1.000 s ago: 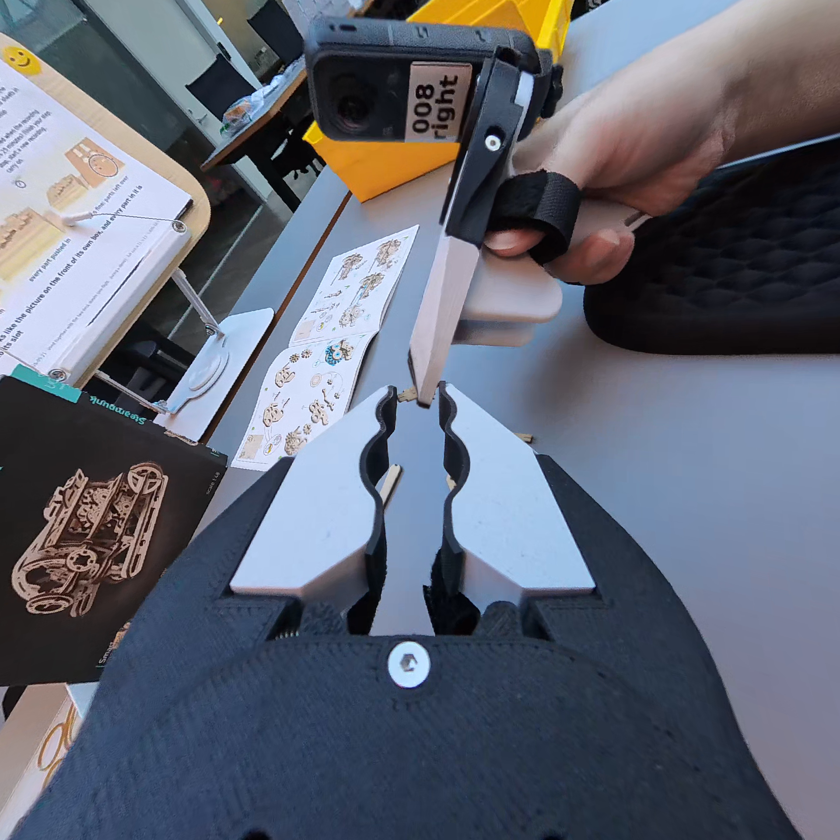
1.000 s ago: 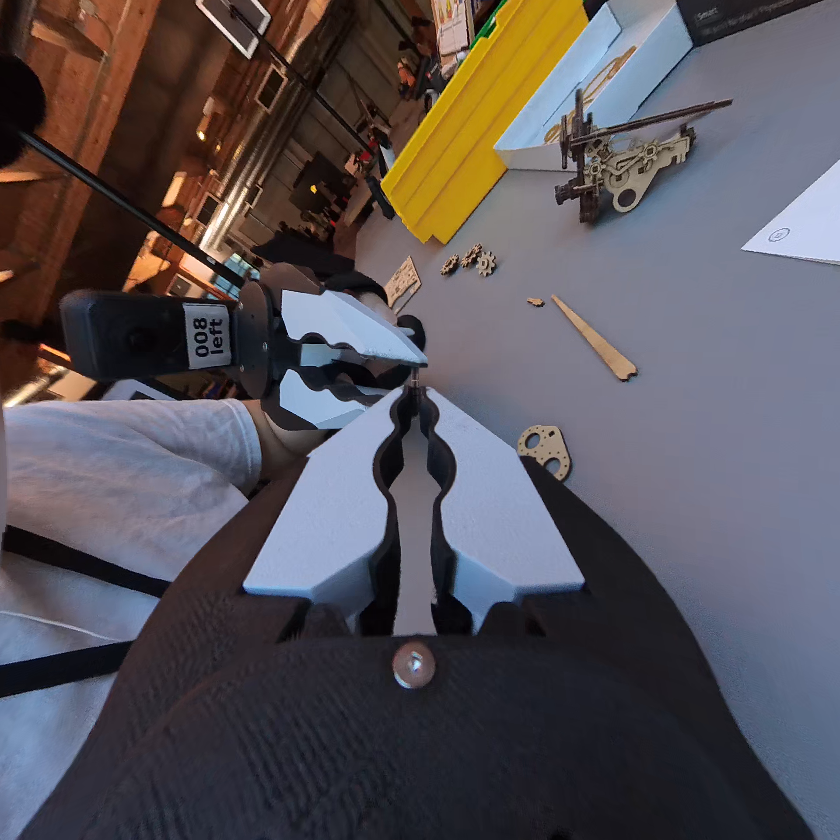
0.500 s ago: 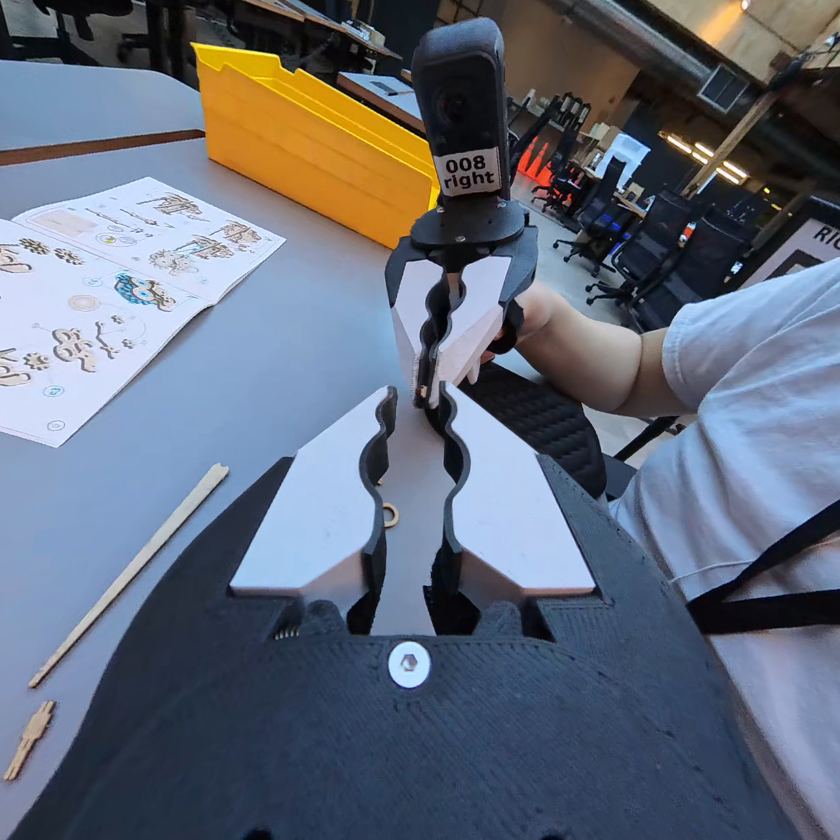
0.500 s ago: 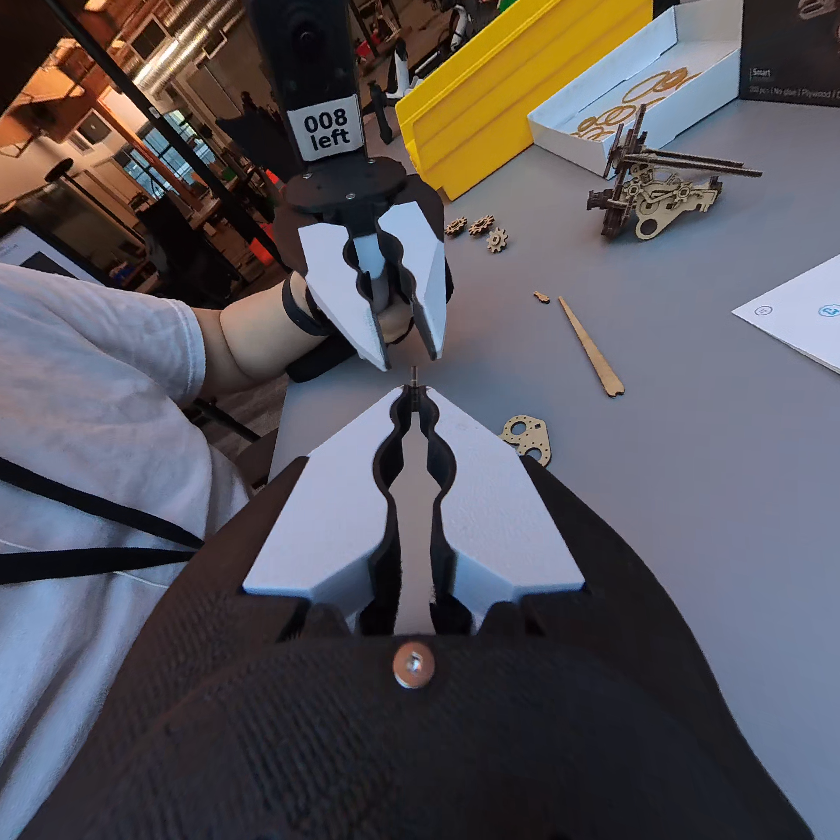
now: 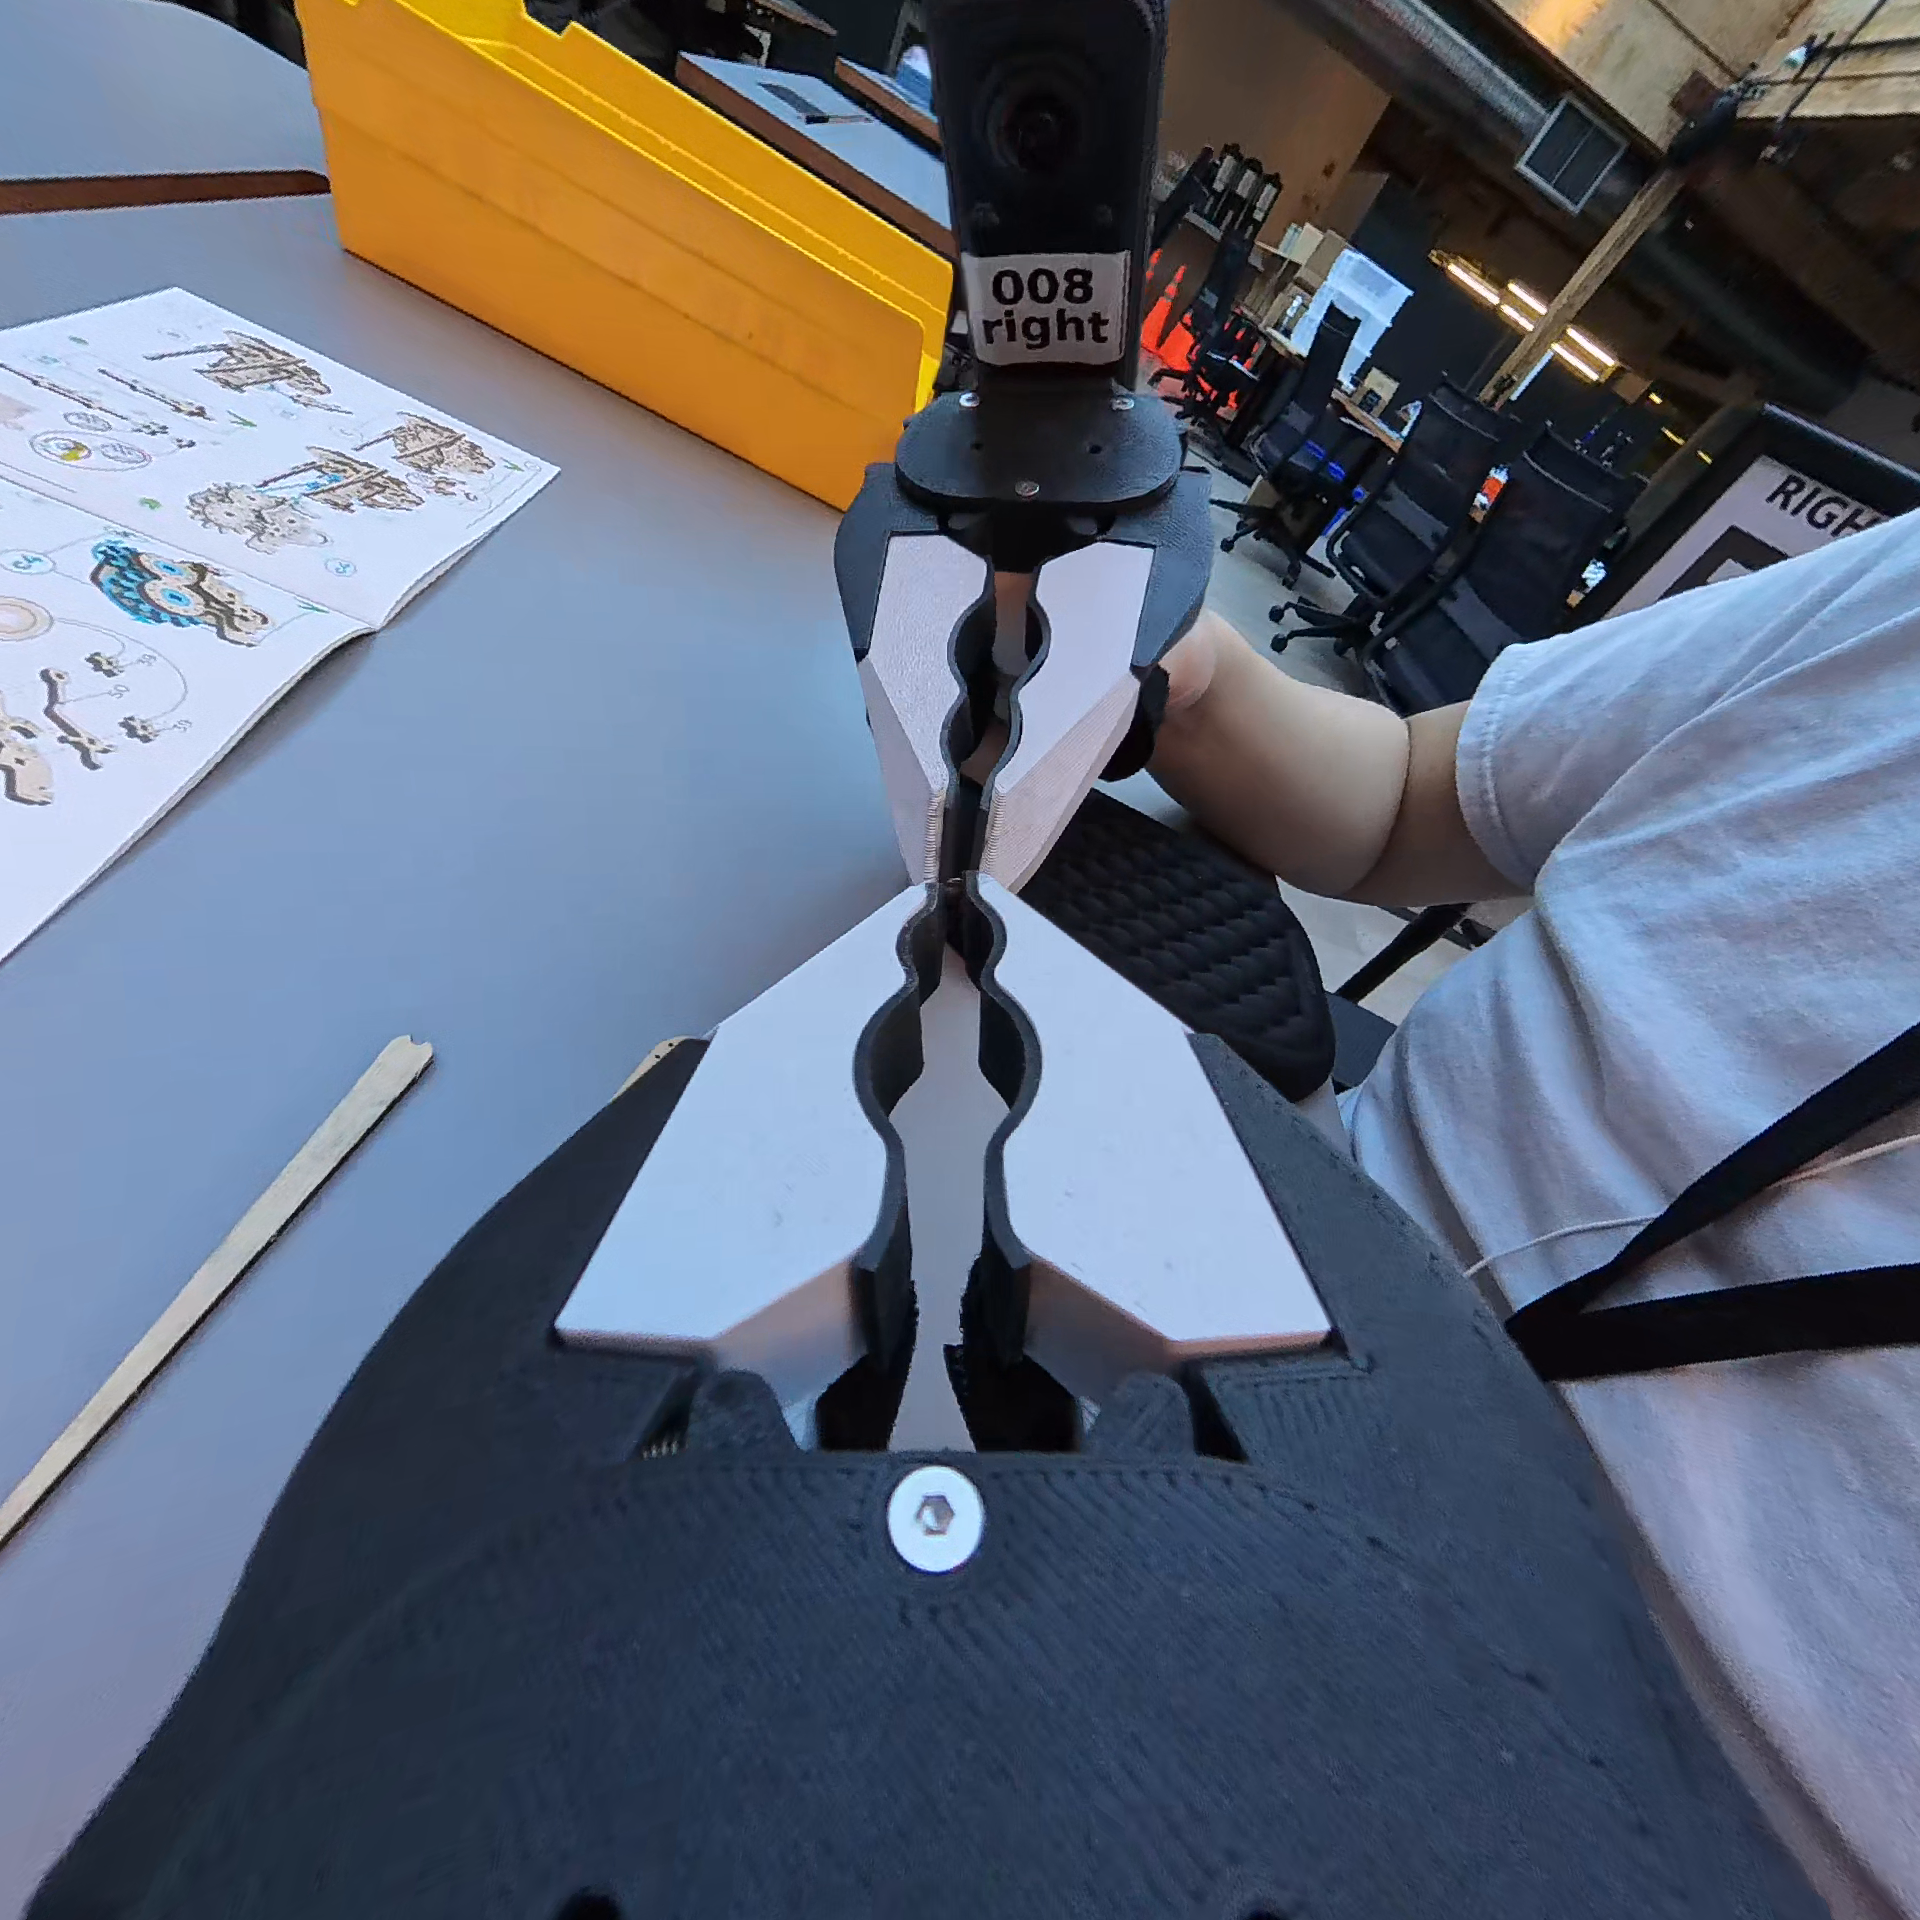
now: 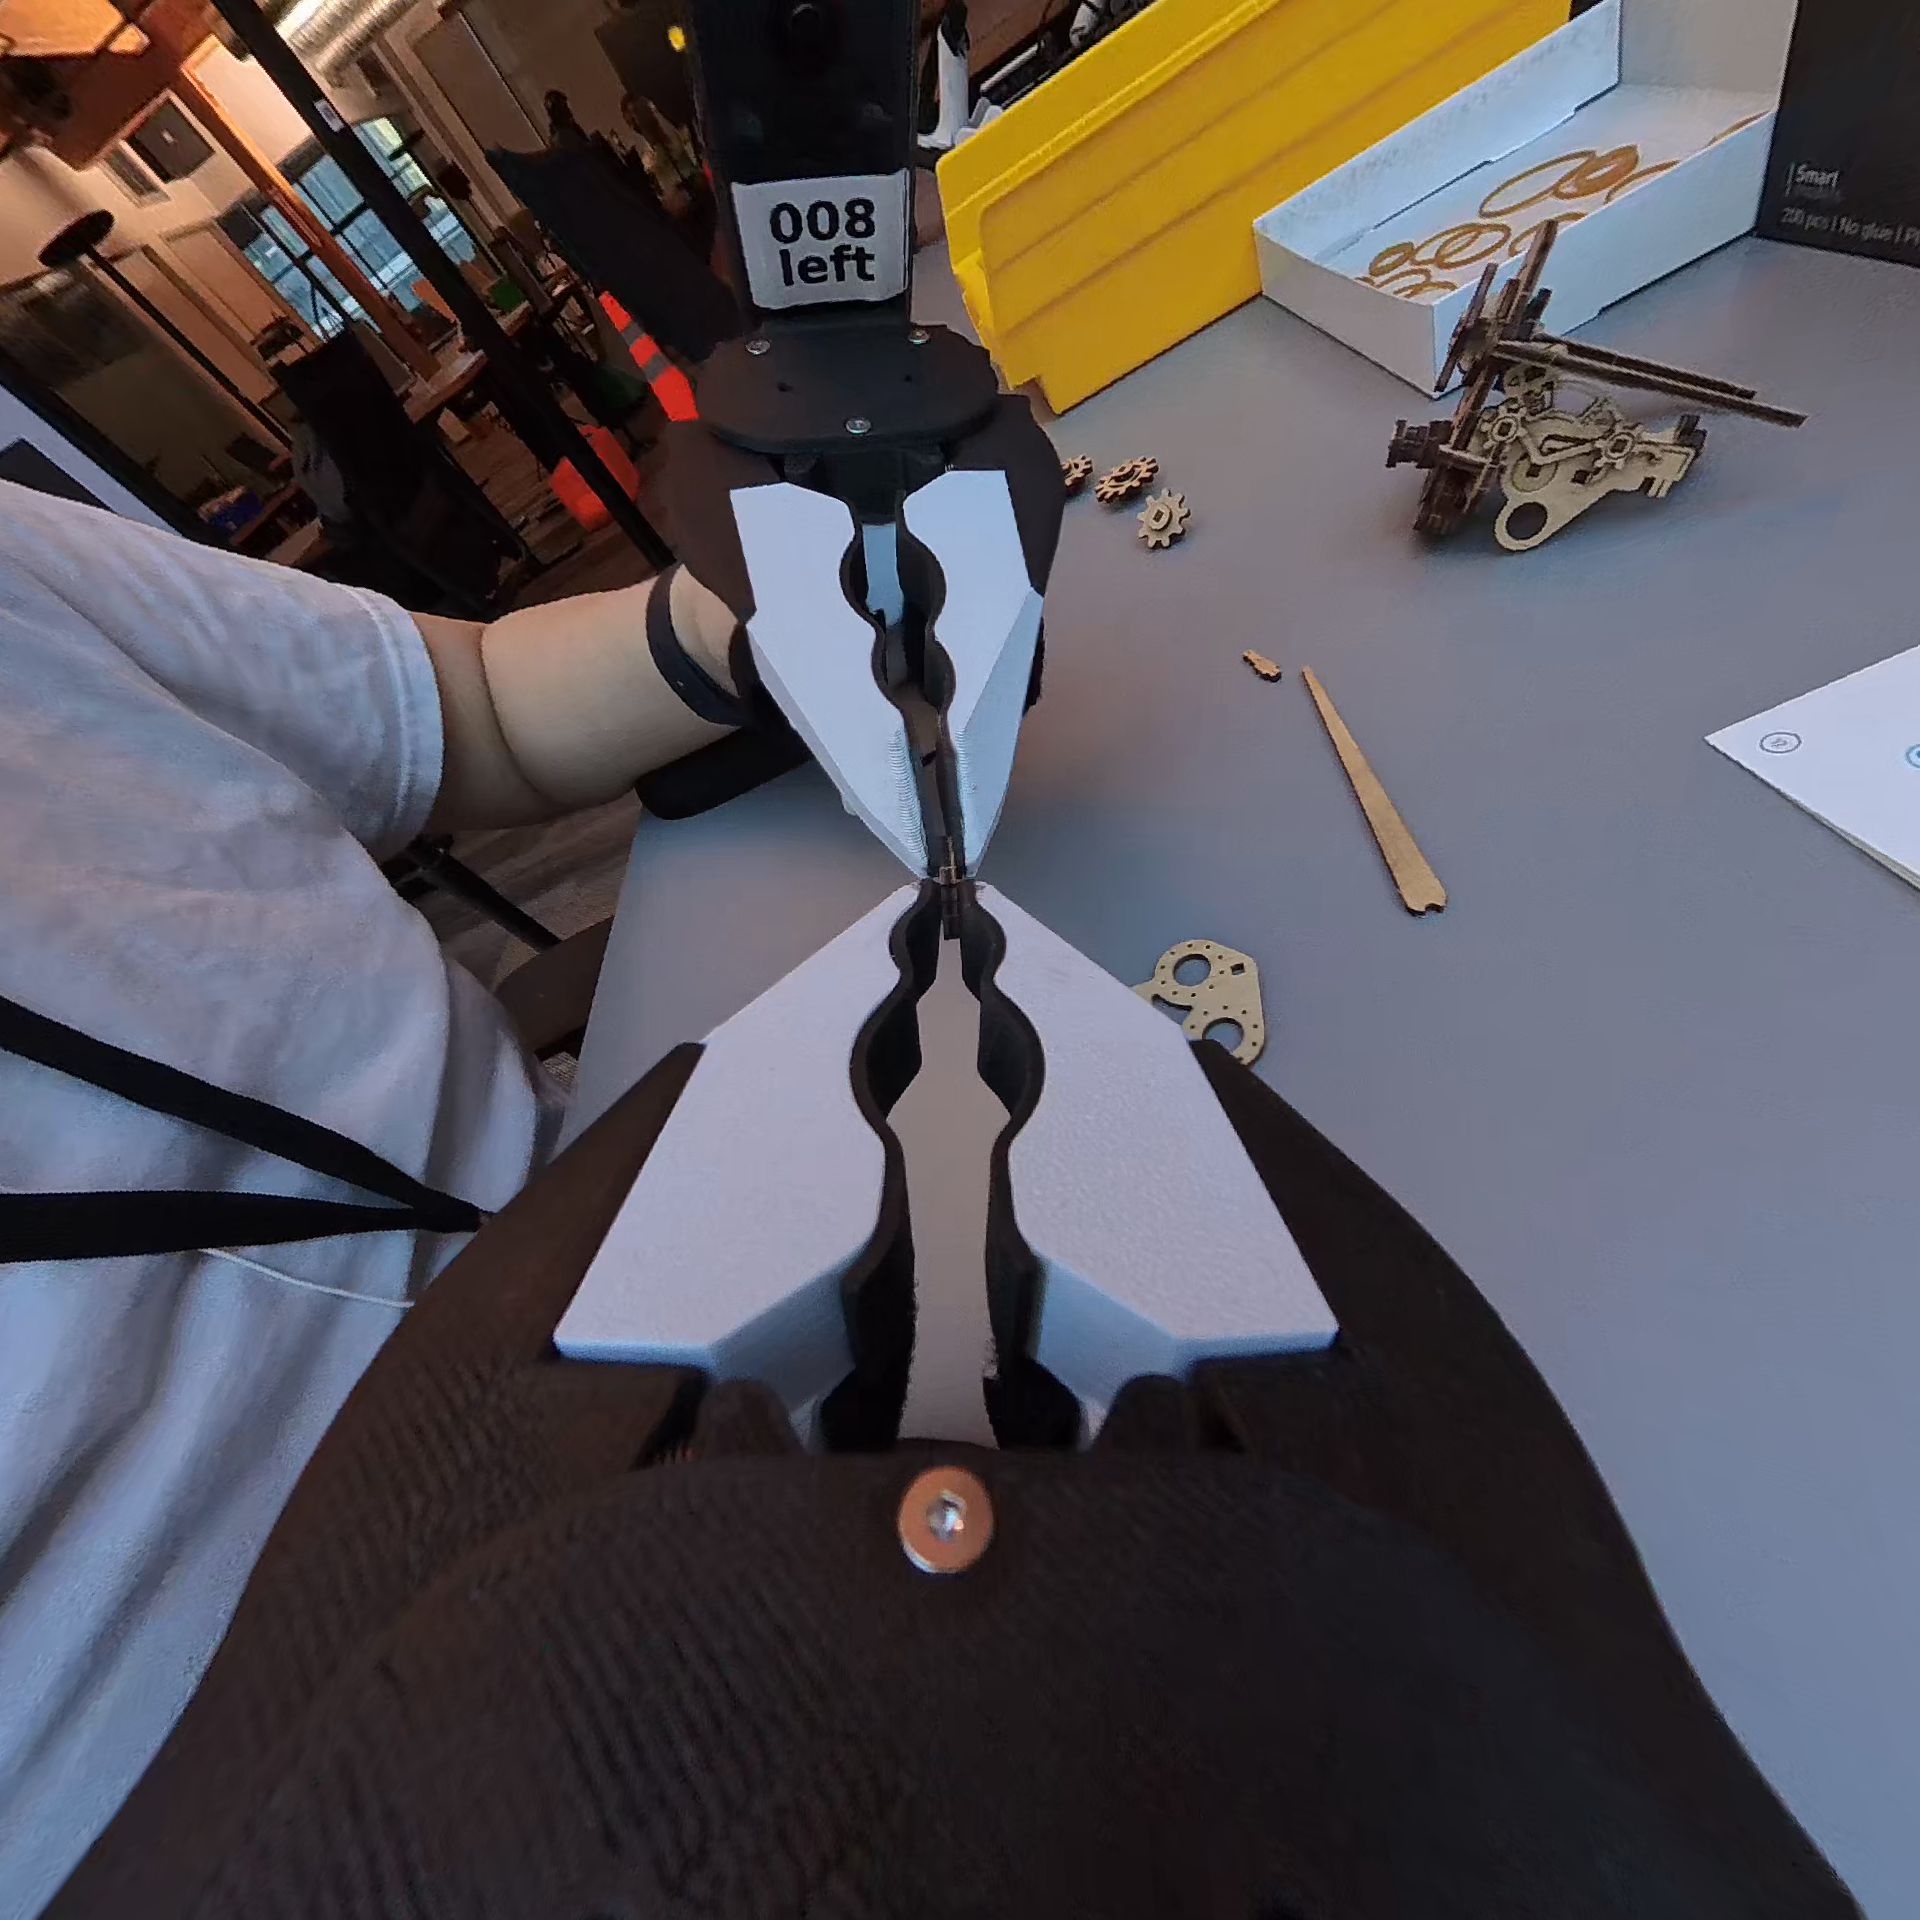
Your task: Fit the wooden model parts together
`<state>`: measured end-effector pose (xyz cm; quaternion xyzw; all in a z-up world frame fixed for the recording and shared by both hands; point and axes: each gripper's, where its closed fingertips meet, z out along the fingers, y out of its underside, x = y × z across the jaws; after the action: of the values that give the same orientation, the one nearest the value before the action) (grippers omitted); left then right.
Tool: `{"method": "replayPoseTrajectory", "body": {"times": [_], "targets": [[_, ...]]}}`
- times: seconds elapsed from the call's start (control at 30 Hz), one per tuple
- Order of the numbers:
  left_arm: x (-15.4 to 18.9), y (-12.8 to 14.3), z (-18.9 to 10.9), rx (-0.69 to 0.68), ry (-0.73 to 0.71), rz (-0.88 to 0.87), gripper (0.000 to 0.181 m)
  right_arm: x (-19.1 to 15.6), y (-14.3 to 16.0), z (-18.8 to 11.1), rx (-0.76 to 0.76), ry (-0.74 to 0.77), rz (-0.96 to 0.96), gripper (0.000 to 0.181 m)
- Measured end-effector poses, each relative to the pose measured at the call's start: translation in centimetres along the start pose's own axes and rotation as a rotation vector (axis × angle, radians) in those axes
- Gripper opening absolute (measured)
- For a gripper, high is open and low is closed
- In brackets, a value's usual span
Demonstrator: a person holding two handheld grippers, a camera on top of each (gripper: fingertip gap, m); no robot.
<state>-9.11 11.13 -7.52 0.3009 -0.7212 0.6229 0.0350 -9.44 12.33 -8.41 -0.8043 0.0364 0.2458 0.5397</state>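
Note:
My right gripper is shut on a small wooden pin that sticks out past its tips. My left gripper faces it tip to tip above the grey table and is closed on the pin's other end. The left gripper shows head-on in the right wrist view, and the right gripper head-on in the left wrist view. Most of the pin is hidden between the fingertips. A partly built wooden model stands on the table at the far right.
On the table lie a wooden plate with holes, a long wooden stick, small gears, a white parts box, a yellow bin, an instruction booklet and a black mat. My left and right fingertips are right by each other. Both grippers' tips are roughly 20 cm from the partly built wooden model.
The two grippers have swung to face each other and come together tip to tip. My left gripper, open before, has closed on the pin held by the right.

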Motion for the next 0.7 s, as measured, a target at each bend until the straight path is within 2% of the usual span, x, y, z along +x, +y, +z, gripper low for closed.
{"method": "replayPoseTrajectory", "body": {"times": [0.13,0.23,0.3,0.37,0.43,0.5,0.6,0.7], "targets": [[-0.5,0.1,0.0,0.01,-0.024,-0.024,0.0,0.5,-0.2,-0.1,0.016,0.04,-0.043,0.004],[-1.1,-0.6,-0.4,0.063,-0.036,-0.103,0.0,0.3,-1.1,-0.5,0.072,0.061,-0.14,0.031],[-1.4,-1.4,-1.0,0.137,-0.018,-0.198,0.0,-0.8,-2.5,-1.2,0.165,0.085,-0.322,0.047],[-1.6,-2.3,-1.7,0.23,0.022,-0.314,0.0,-0.9,-3.7,-2.1,0.225,0.227,-0.562,0.052],[-1.5,-2.8,-2.1,0.29,0.073,-0.407,0.0,-0.9,-4.0,-2.4,0.235,0.369,-0.785,0.047],[-1.4,-3.0,-2.2,0.327,0.095,-0.455,0.0,-0.8,-3.5,-1.6,0.2,0.441,-0.89,0.041],[-0.9,-3.4,-2.0,0.365,0.129,-0.495,0.001,-0.3,-3.4,-0.7,0.175,0.509,-0.941,0.034],[-0.3,-3.3,-1.6,0.364,0.163,-0.522,0.0,-0.6,-4.1,-0.8,0.207,0.491,-0.911,0.021]]}}
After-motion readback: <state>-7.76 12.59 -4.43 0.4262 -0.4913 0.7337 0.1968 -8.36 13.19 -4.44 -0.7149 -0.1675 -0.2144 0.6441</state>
